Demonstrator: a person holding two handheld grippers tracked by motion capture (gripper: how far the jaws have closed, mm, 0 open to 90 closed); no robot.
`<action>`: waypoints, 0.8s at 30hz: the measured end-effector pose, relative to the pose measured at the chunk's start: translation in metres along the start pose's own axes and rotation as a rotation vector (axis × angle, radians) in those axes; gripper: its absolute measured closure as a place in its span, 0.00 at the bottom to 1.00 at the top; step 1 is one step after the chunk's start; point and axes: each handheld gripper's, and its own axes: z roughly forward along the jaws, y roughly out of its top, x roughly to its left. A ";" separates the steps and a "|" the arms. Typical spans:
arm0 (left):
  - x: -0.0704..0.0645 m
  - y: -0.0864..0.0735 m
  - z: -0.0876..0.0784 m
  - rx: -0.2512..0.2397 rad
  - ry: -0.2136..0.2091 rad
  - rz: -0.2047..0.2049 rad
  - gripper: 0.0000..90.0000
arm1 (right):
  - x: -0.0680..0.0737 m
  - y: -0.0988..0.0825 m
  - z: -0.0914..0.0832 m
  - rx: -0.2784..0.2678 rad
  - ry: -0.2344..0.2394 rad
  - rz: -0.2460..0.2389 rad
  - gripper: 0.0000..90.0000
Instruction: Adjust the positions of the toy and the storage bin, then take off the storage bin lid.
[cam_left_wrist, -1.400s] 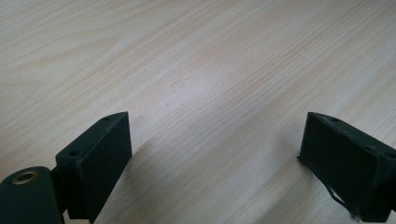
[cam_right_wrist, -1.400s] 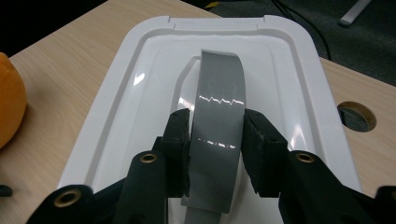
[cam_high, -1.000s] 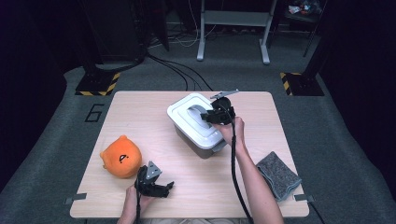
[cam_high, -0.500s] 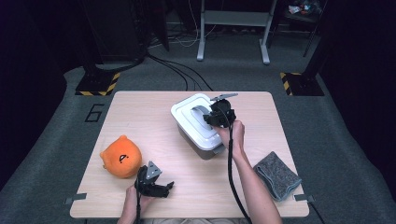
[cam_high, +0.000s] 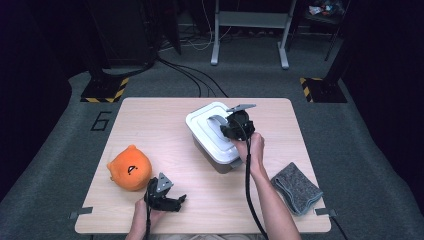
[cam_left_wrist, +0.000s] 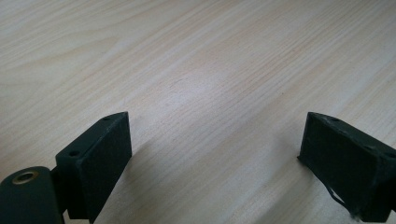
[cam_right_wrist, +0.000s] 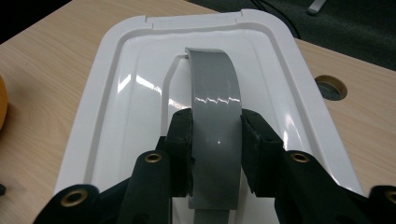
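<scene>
Over the glossy white lid (cam_right_wrist: 121, 121), right tongs (cam_right_wrist: 215, 140) clamp its curved grey handle (cam_right_wrist: 215, 107) — left tongs (cam_left_wrist: 215, 158) gape wide.

Table (cam_high: 165, 125): lidded box (cam_high: 216, 140) right of centre, toward far edge; handle (cam_right_wrist: 215, 116) arched over lid middle. Right gripper (cam_high: 231, 126) on top of lid, clamped across handle. Plush toy (cam_high: 130, 167) near left front. Left gripper (cam_high: 165, 197) just right of toy, at front edge. Folded cloth (cam_high: 296, 187) at right front corner, well apart from box.
</scene>
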 end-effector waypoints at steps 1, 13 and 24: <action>0.000 0.000 0.000 0.000 0.000 0.001 0.10 | 0.000 0.000 0.000 -0.001 0.000 0.000 0.74; 0.000 0.000 0.000 0.000 0.001 -0.003 0.10 | 0.001 0.003 -0.006 -0.035 -0.002 -0.022 0.74; 0.000 0.000 0.000 0.001 0.002 -0.002 0.10 | -0.007 0.010 -0.021 -0.074 -0.002 -0.019 0.74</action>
